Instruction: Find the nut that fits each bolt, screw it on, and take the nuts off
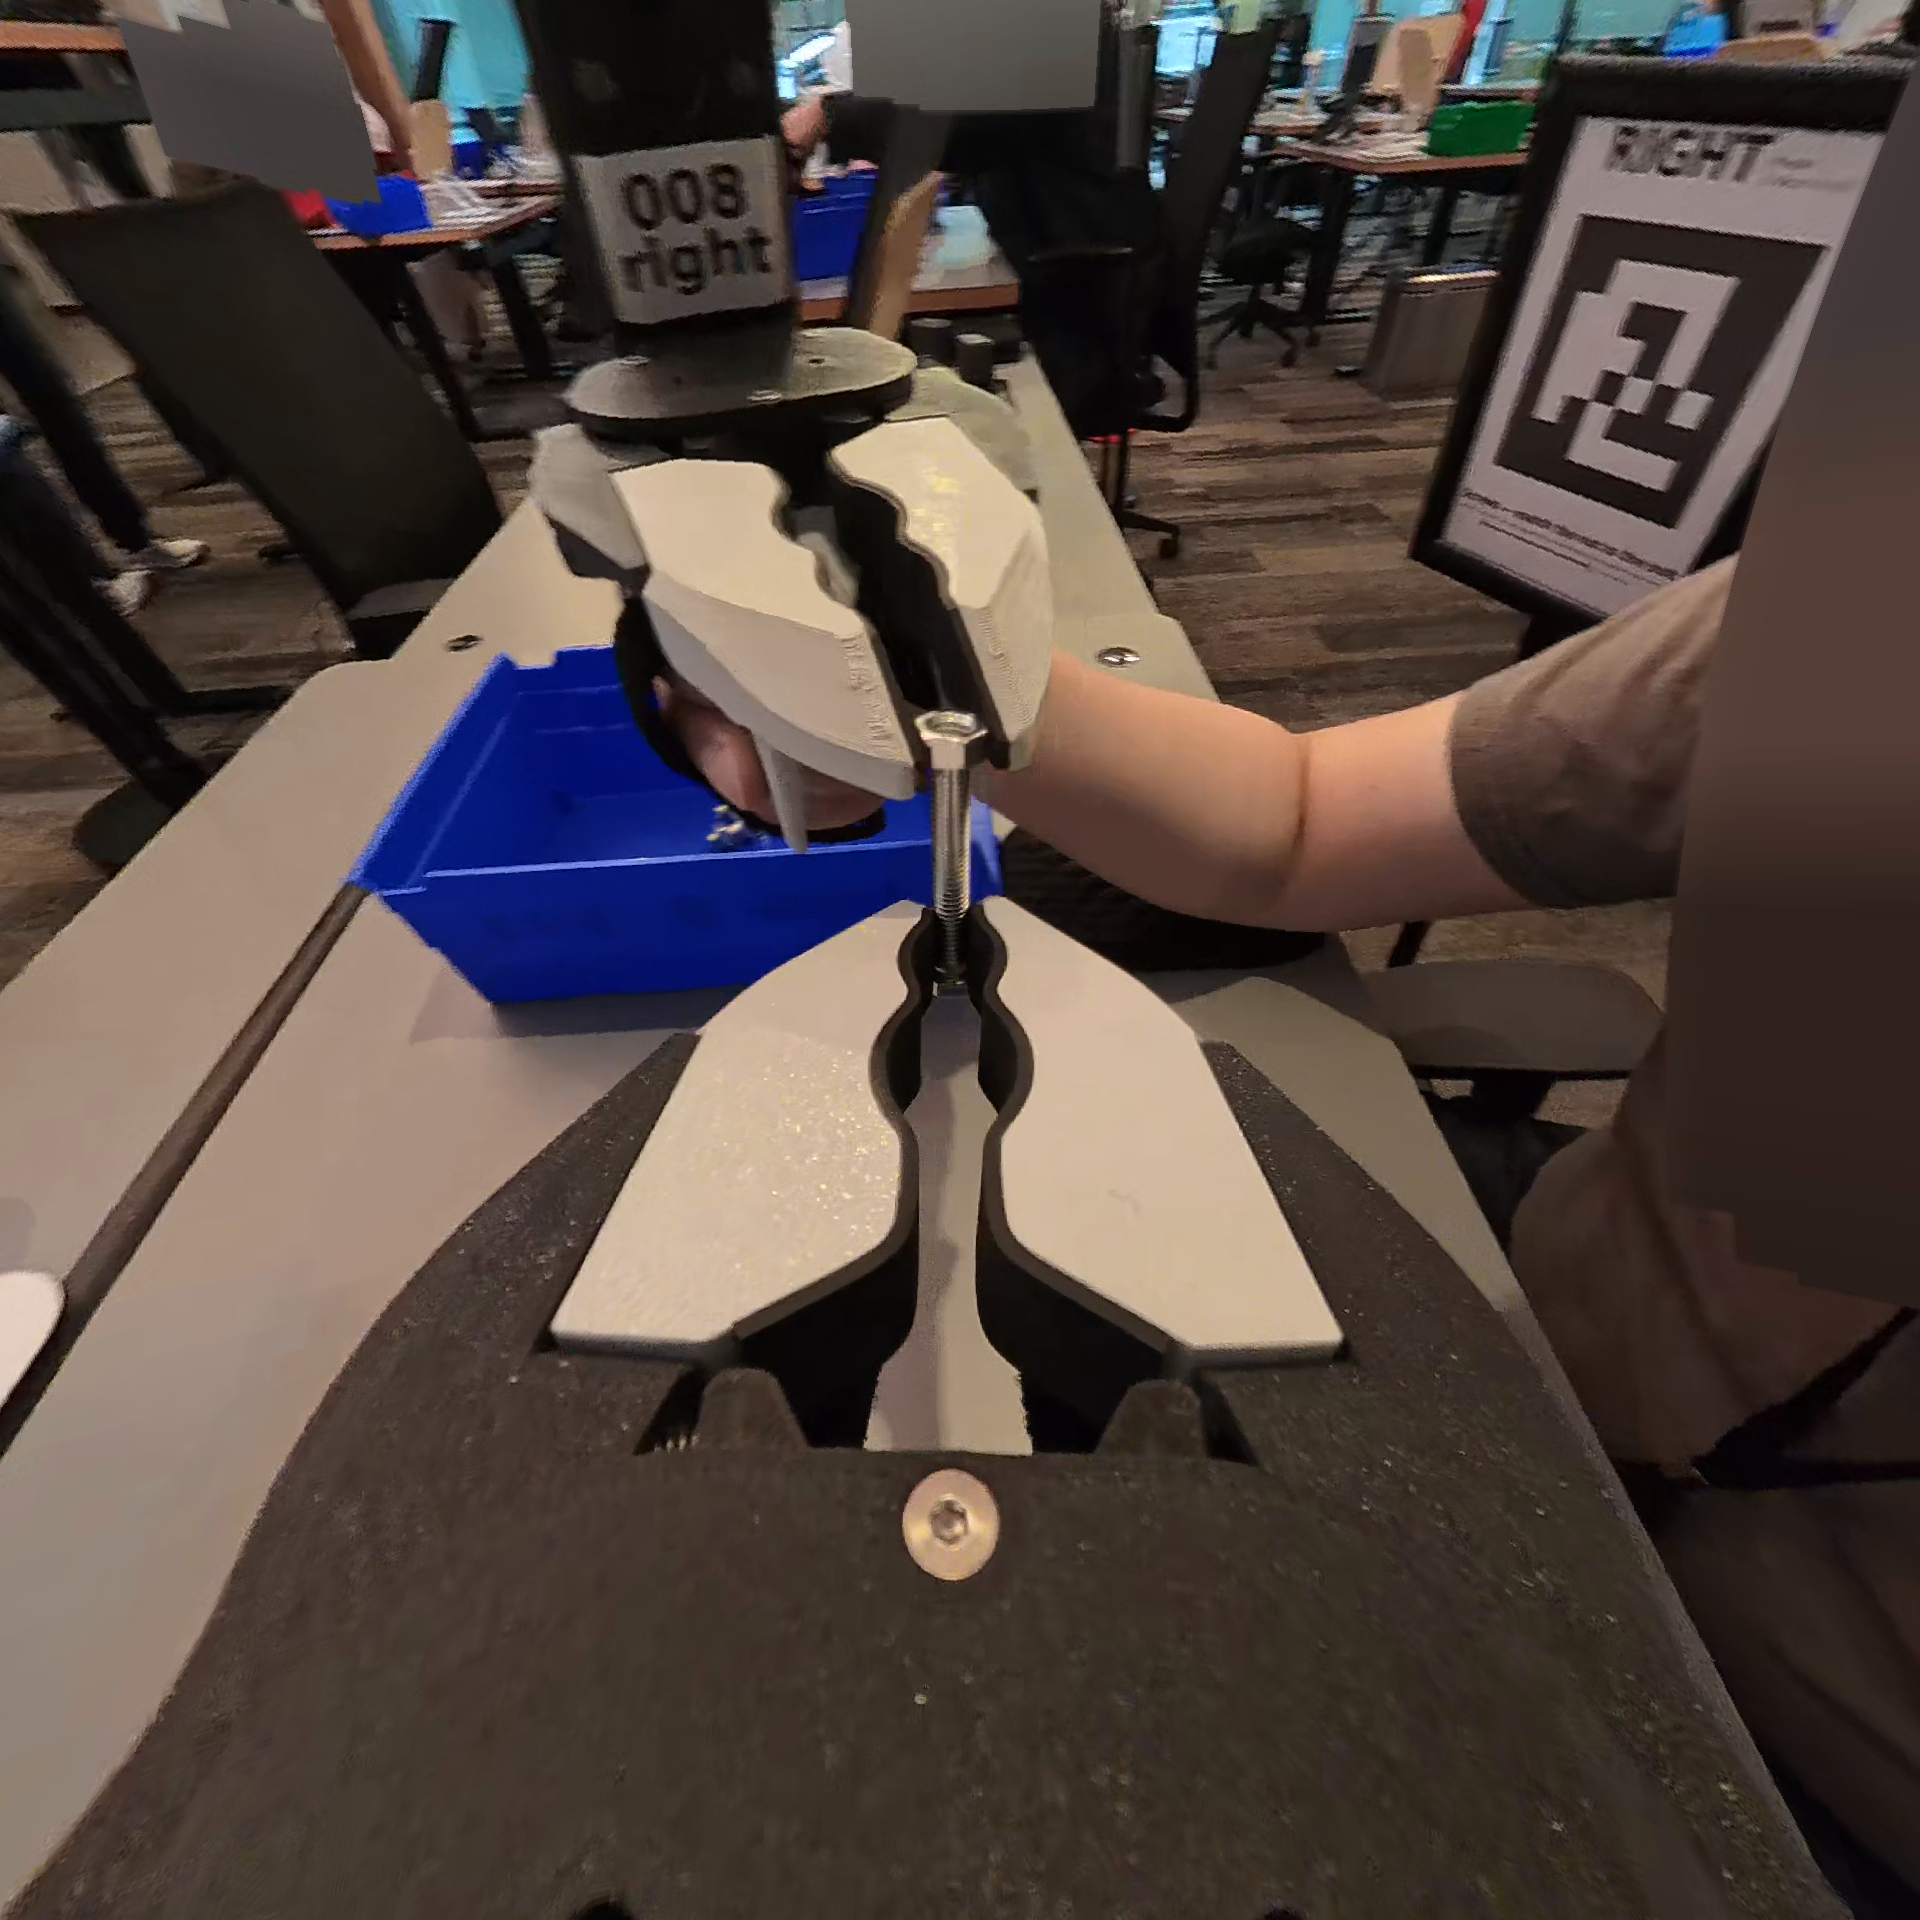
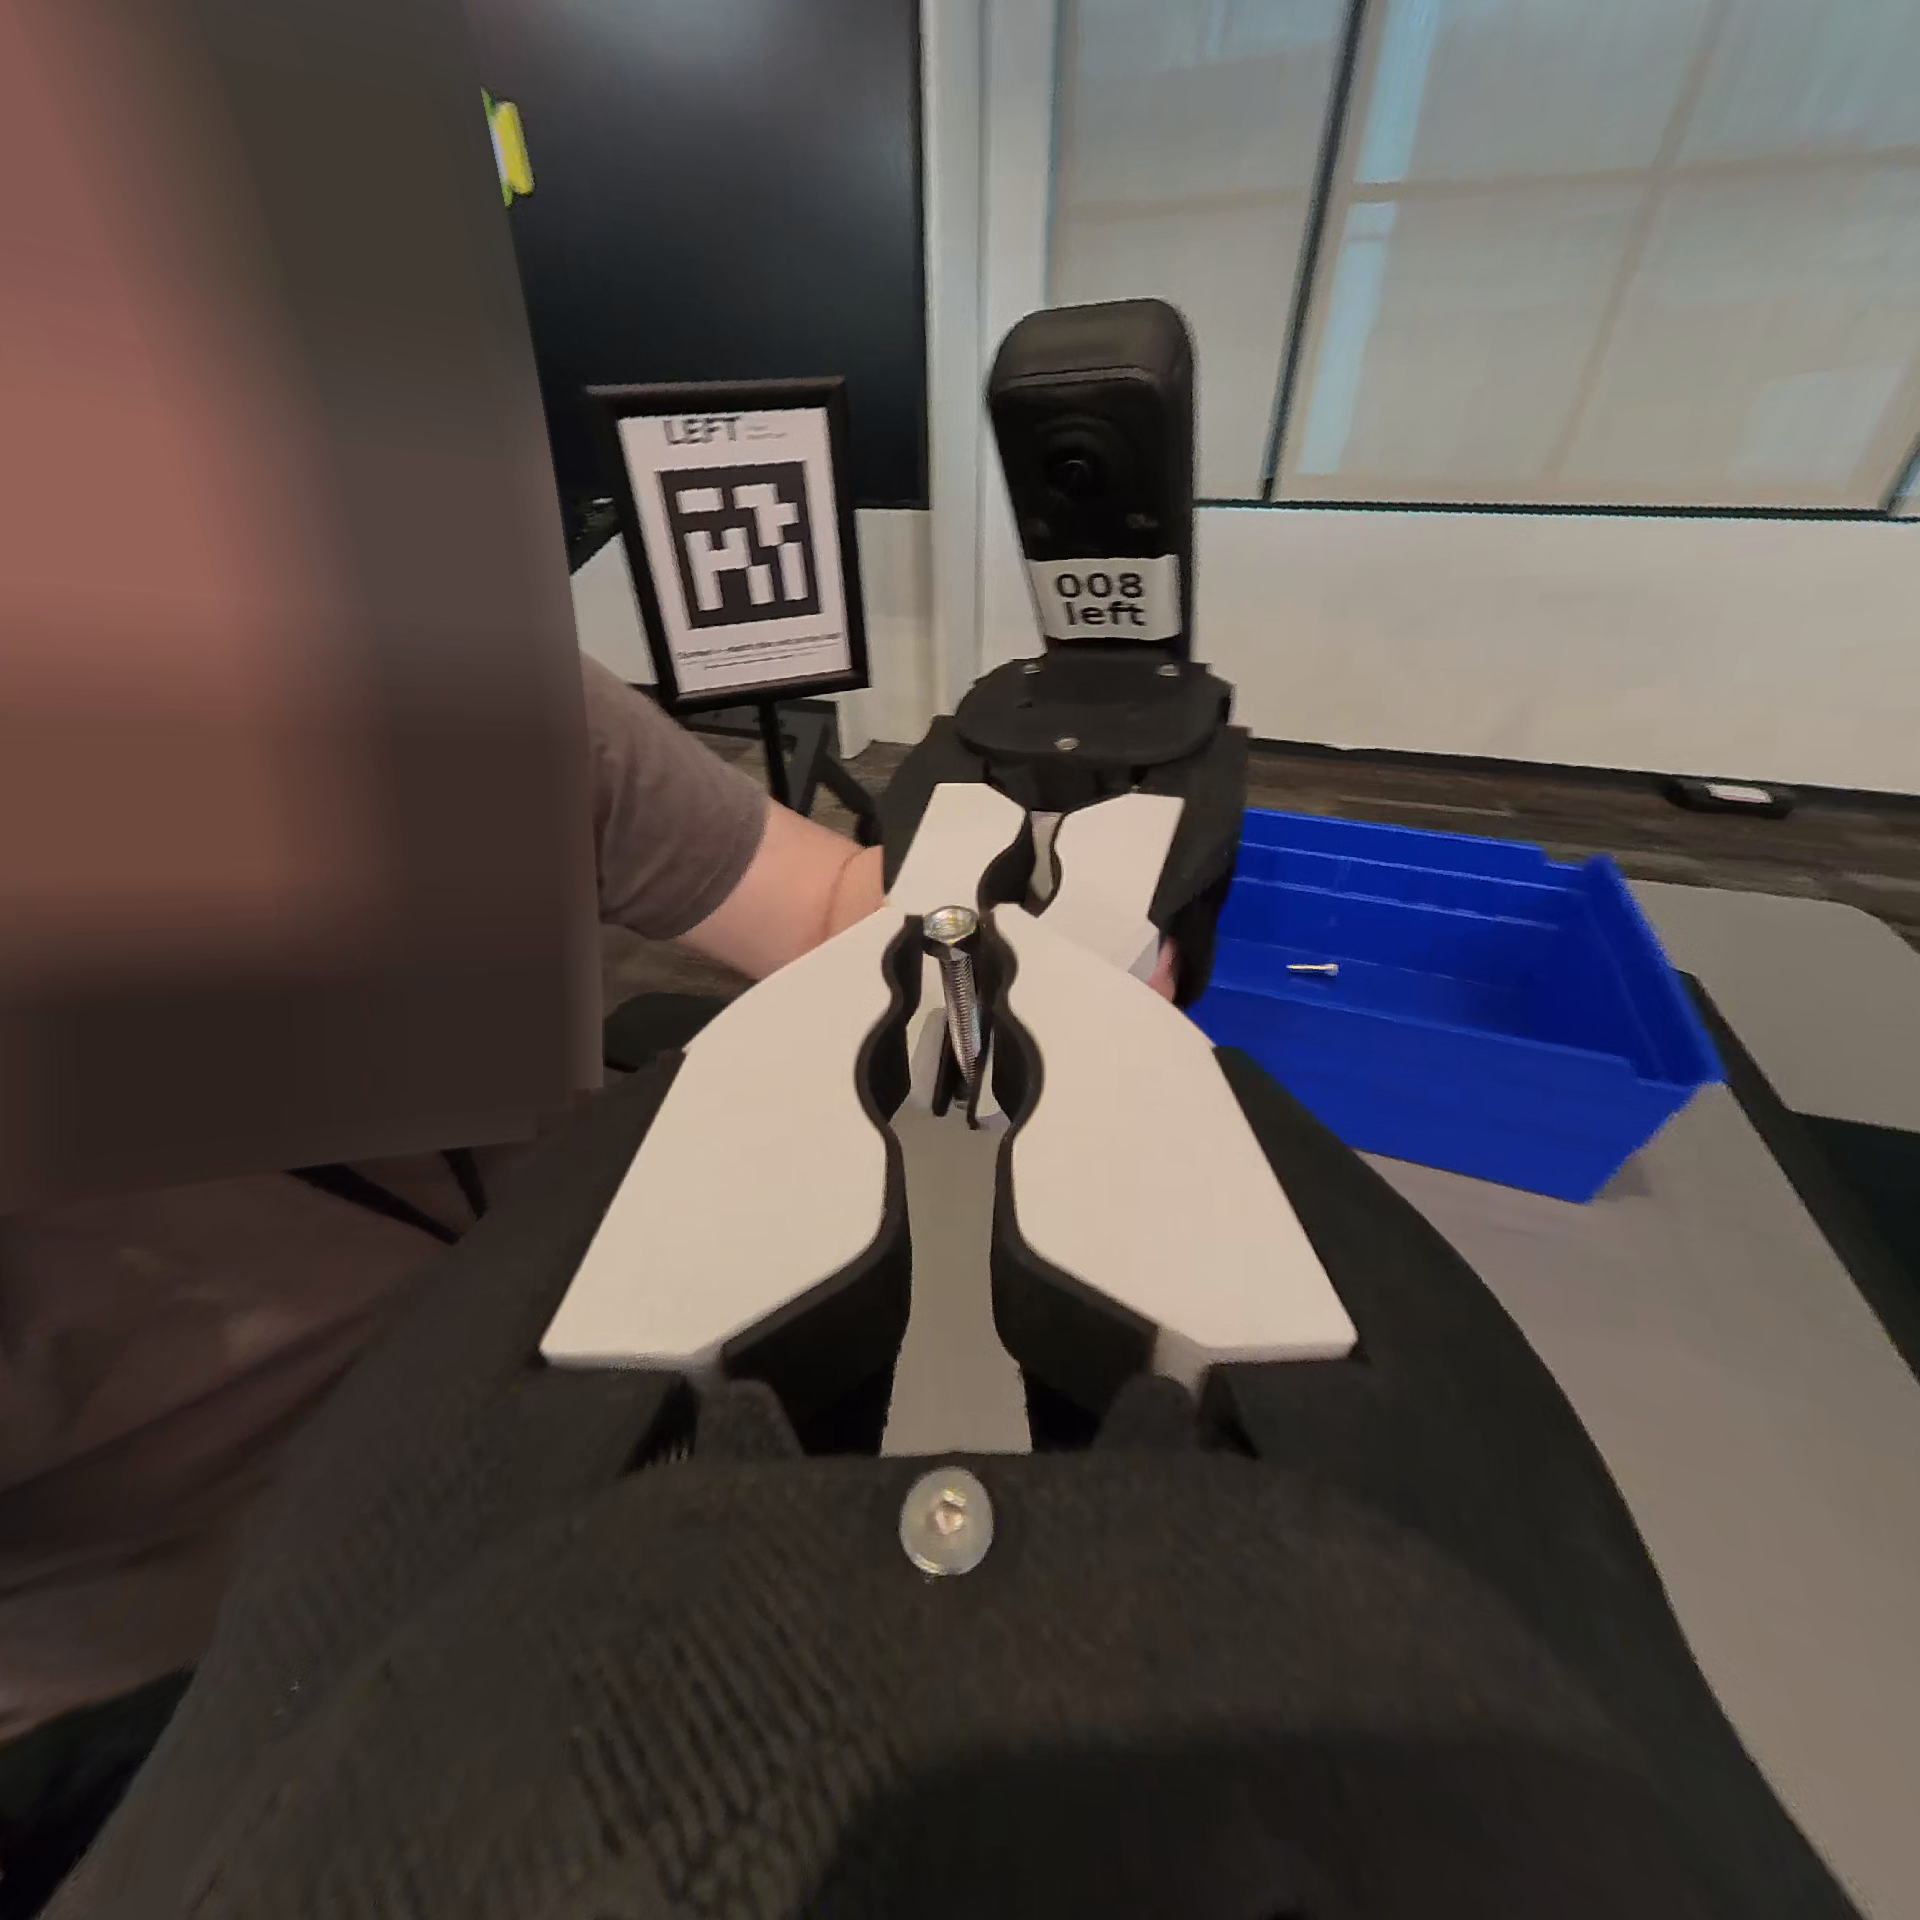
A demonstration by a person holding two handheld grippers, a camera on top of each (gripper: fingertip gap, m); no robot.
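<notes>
My right tool (image 1: 940, 743) pinched the bolt (image 1: 951, 831) head; my left tool (image 1: 951, 961) pinched its threaded end, where I judged the nut sat, needing turning next.

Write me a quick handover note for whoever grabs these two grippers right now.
Left gripper: shut on the threaded end of the bolt.
Right gripper: shut at the same bolt's hex head end.
The bolt is held in the air between them, beside the blue bin; one small fastener lies inside.
Done: bolt picked up. I can't see a nut on it.
Left: fitting nuts, then removing them.
</notes>
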